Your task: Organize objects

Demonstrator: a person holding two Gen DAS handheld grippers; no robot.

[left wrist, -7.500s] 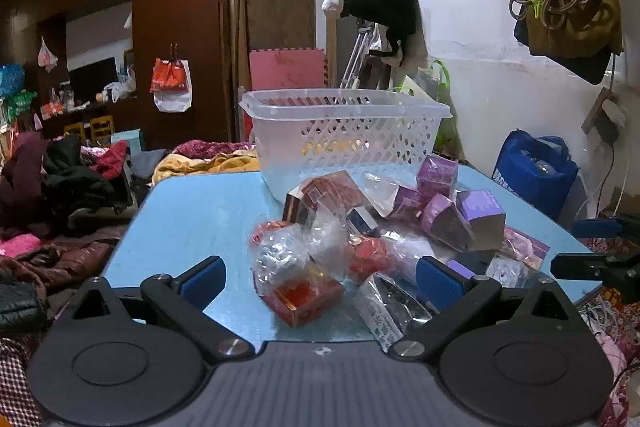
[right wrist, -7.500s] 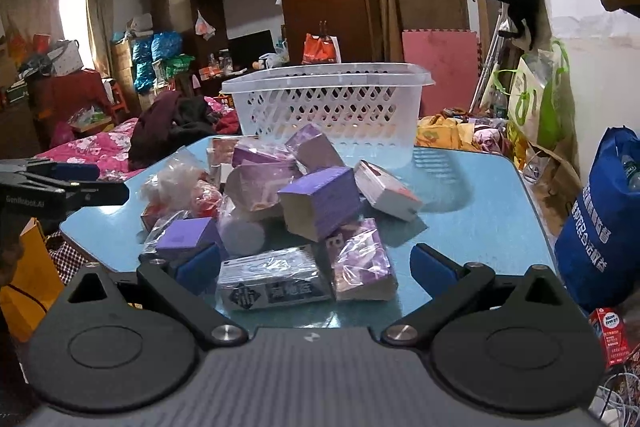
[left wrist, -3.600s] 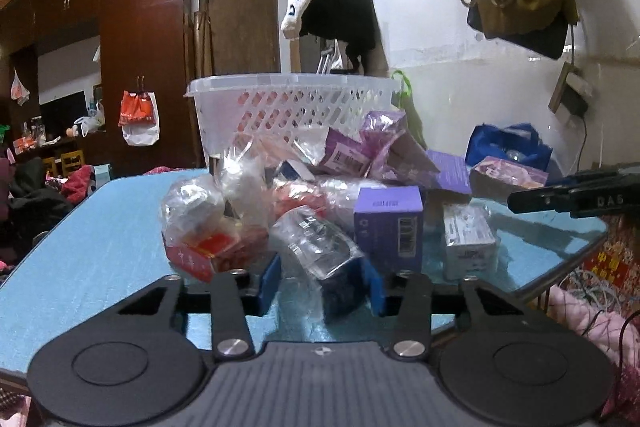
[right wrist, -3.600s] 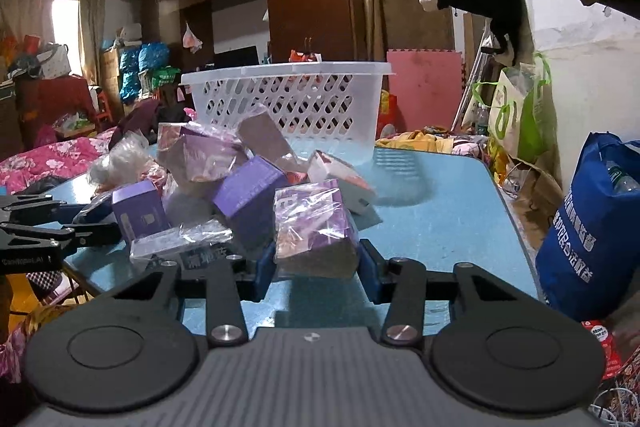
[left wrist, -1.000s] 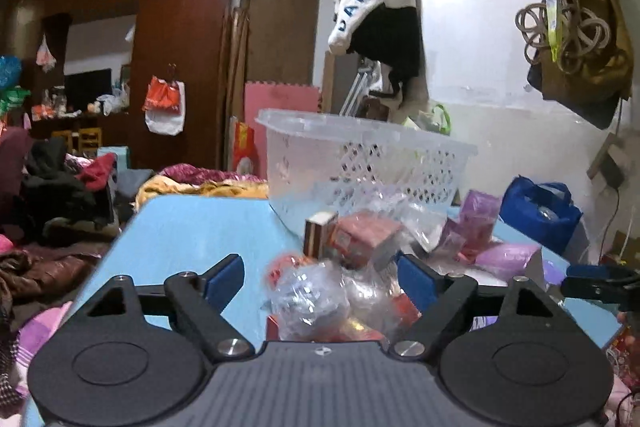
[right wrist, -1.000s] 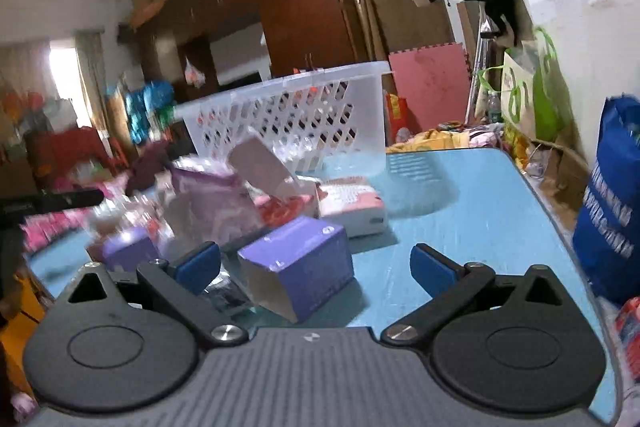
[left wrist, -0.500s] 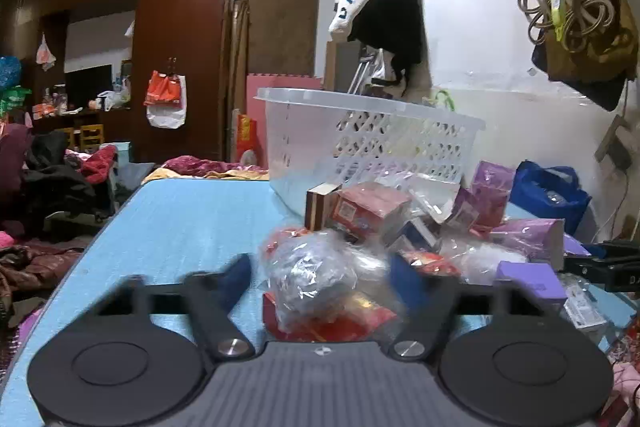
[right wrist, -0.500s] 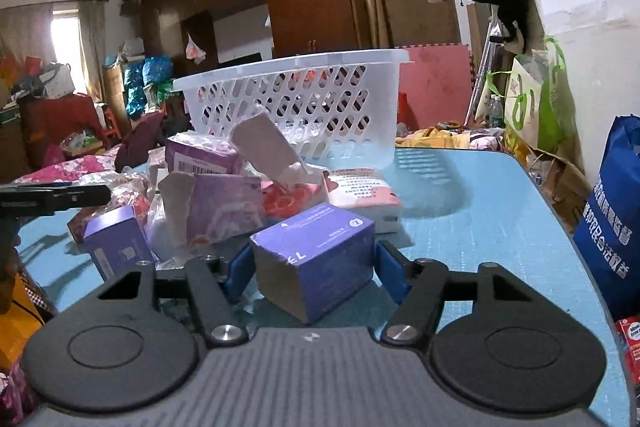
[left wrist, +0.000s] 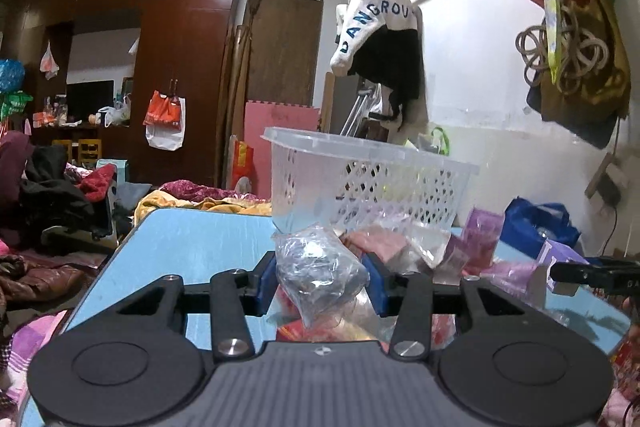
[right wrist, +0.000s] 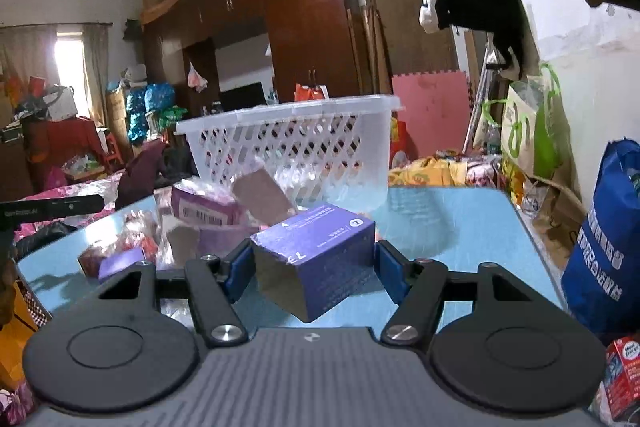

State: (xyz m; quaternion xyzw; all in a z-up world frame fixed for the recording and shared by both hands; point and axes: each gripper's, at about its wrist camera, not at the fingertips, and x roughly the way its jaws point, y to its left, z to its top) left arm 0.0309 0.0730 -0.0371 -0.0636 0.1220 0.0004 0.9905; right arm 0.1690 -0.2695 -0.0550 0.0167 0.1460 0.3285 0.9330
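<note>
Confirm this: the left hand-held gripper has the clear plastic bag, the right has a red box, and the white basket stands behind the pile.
Wrong on the box. In the right wrist view the right hand-held gripper holds a purple box, not red. The clear plastic bag in the left hand-held gripper and the white basket are right.

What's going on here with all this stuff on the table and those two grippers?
A person is sorting a pile of small packages on a blue table using two handheld grippers. The left gripper is closing on a clear plastic bag, with its pads against the sides. The right gripper is clamped on a purple box. A white slotted basket stands behind the pile, the likely destination. Many other packets are on the table.
</note>
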